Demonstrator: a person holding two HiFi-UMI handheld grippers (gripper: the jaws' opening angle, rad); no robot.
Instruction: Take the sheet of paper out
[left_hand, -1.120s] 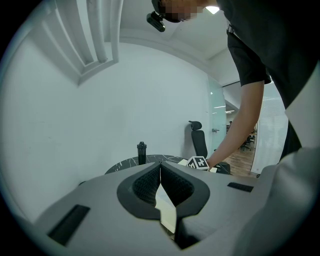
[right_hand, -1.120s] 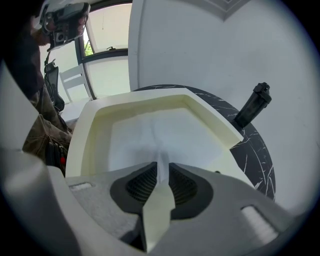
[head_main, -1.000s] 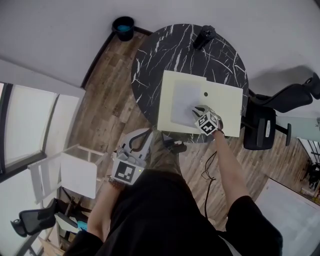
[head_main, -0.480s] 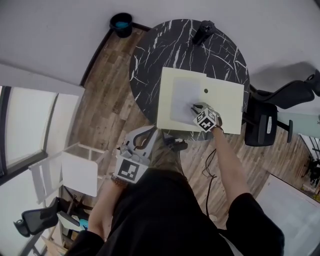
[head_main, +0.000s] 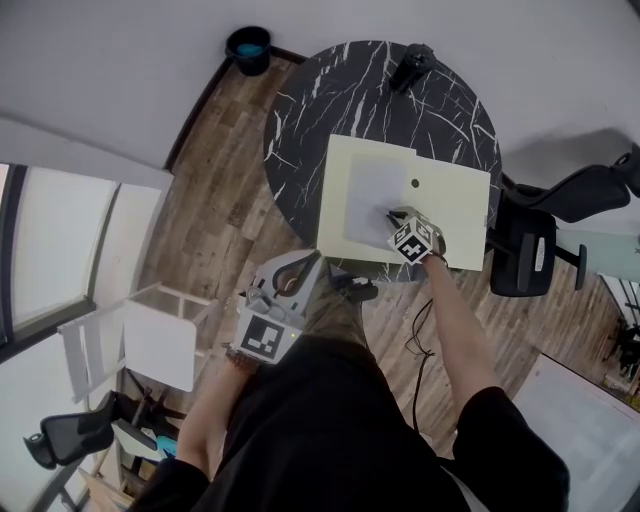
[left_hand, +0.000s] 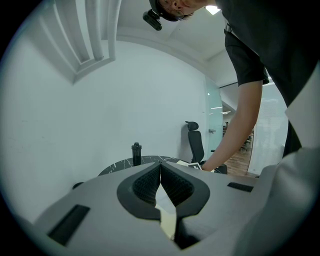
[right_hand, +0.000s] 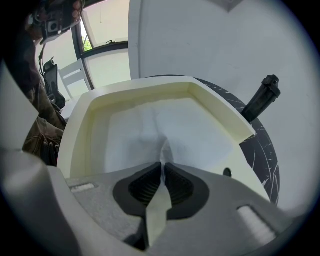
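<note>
A white sheet of paper (head_main: 372, 196) lies inside a shallow cream tray (head_main: 455, 225) on the round black marble table (head_main: 330, 100). My right gripper (head_main: 389, 215) is over the tray's near half and is shut on the sheet. In the right gripper view the paper (right_hand: 170, 122) rises in a small pinched fold between the jaws of the right gripper (right_hand: 163, 167), inside the tray's rim (right_hand: 82, 122). My left gripper (head_main: 303, 264) hangs off the table beside the person's leg. In its own view the left gripper (left_hand: 160, 166) is shut with nothing held.
A black bottle (head_main: 412, 68) stands at the table's far edge. On the floor there is a dark bucket (head_main: 248, 48) at the far left. A black office chair (head_main: 528, 252) stands to the right of the table and a white chair (head_main: 140, 345) at the left.
My left gripper has drifted a little to the right. The right gripper stays shut on the paper at about the same spot in the tray.
</note>
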